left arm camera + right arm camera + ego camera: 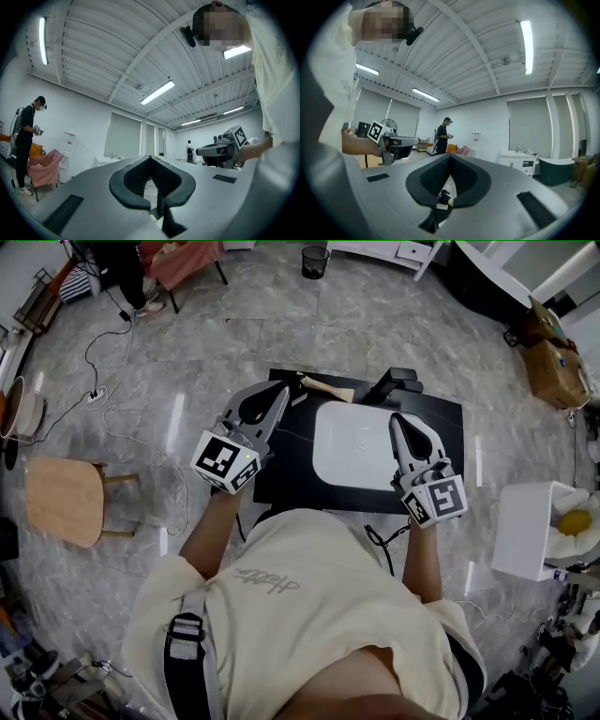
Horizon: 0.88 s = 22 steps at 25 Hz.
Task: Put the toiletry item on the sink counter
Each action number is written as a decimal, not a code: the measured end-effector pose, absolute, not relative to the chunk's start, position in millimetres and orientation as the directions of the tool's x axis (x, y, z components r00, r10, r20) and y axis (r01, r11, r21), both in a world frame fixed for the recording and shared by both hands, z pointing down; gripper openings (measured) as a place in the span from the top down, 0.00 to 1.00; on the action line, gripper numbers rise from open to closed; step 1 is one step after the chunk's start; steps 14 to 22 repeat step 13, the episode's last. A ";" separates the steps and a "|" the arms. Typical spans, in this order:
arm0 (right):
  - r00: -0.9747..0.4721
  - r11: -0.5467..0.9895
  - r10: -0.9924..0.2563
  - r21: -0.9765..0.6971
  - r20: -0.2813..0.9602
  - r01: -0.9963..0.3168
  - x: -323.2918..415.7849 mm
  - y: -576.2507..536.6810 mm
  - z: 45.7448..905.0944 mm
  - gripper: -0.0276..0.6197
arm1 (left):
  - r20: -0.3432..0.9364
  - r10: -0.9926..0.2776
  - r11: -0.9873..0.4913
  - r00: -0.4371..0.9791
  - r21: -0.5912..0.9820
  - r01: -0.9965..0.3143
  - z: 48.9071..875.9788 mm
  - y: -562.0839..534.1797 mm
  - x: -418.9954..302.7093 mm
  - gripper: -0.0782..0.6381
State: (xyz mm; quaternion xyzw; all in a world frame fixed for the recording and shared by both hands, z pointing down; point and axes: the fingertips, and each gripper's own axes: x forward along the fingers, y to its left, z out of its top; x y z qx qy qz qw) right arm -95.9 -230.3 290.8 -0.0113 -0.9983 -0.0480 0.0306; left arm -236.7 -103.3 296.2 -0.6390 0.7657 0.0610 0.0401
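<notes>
A black sink counter (pixel 281 479) with a white basin (pixel 352 448) stands on the floor in front of me. A light wooden toiletry item (pixel 324 385) lies at the counter's far edge, beside a black faucet (pixel 397 382). My left gripper (pixel 282 390) hovers over the counter's left part, its tip close to the wooden item, shut and holding nothing. My right gripper (pixel 396 417) hangs over the basin's right edge, also shut and holding nothing. In the gripper views the left gripper (pixel 150 157) and right gripper (pixel 450 155) point out into the room with their tips meeting.
A wooden stool (pixel 62 501) stands to the left and a white box (pixel 531 527) holding a yellow object (pixel 574 521) to the right. Cables (pixel 112 390) trail over the floor. A bin (pixel 316 261) and a cardboard box (pixel 553 360) sit farther off. Another person (pixel 441 135) stands across the room.
</notes>
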 end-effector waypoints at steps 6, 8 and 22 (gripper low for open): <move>-0.996 0.995 -0.015 0.099 0.090 -0.006 -88.4 -235.4 294.5 0.96 | -0.115 -0.981 0.151 -0.158 0.068 -0.986 310.7 -111.3 -239.2 0.89; -0.995 0.995 -0.027 0.094 0.097 -0.017 -86.5 -237.8 299.2 0.96 | -0.111 -0.983 0.137 -0.144 0.068 -0.988 314.9 -115.0 -237.3 0.89; -0.991 0.995 -0.041 0.097 0.131 -0.028 -88.1 -239.8 314.3 0.96 | -0.090 -0.987 0.128 -0.134 0.079 -0.989 327.2 -119.3 -241.8 0.89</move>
